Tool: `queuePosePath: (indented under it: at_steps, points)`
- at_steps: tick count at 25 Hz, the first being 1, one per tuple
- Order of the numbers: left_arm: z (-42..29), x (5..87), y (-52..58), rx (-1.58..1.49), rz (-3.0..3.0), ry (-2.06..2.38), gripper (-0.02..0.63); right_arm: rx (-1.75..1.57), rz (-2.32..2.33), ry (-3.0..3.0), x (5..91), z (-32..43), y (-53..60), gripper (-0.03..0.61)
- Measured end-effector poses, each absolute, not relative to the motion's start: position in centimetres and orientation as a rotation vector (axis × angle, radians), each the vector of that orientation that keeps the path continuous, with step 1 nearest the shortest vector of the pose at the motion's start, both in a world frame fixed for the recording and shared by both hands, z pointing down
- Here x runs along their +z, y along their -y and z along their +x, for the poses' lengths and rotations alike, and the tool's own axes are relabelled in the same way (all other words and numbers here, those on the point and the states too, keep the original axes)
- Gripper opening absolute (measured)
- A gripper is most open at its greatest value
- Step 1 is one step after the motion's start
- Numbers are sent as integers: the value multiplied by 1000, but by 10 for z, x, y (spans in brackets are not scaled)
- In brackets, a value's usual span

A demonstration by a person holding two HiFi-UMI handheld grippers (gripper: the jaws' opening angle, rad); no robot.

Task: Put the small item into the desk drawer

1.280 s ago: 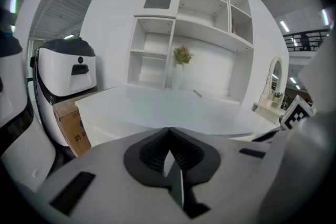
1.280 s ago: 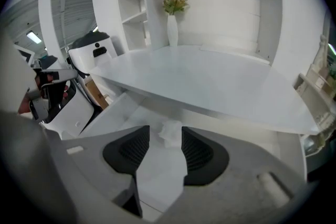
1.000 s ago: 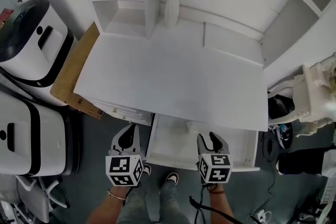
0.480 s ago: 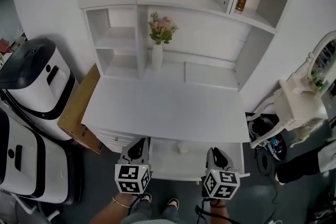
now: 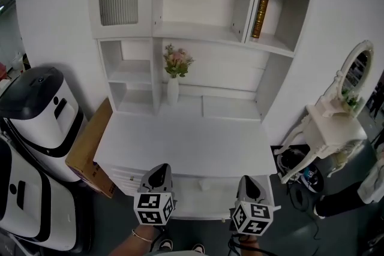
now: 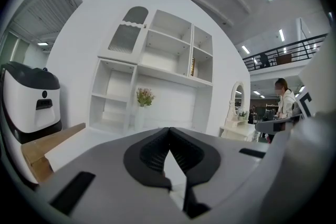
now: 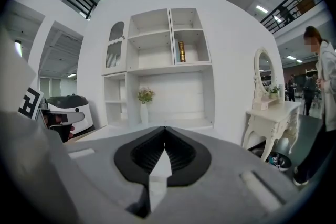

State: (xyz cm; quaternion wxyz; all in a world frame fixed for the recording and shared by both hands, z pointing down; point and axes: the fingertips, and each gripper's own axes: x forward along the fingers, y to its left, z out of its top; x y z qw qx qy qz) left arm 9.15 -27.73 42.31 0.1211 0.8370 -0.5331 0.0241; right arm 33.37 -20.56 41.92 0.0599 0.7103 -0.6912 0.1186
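Nearest, the right gripper (image 5: 248, 180) has just been closing its jaws on nothing and they now meet; the left gripper (image 5: 160, 169) is pinched together and empty too, and the two have lifted clear of the drawer (image 5: 197, 204). The one small item (image 5: 206, 185) lies inside that single open drawer, so placing looks done and only closing remains. Beyond stand one desk top (image 5: 186, 141), one vase (image 5: 173, 92) and one book (image 5: 263, 8).

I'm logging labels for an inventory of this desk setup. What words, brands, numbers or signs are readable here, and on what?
No text is readable in any view.
Gold book spine: any print is too small to read.
Left gripper and right gripper: only black-and-white square marker patterns, no letters or numbers.
White machine: no label can be made out.
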Motion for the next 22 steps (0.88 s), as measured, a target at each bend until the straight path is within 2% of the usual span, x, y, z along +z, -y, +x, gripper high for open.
queuePosePath:
  at_steps: [22]
  points:
    - [103, 429, 277, 84, 2453, 1532, 6, 380, 2208, 2058, 423, 346, 197, 6]
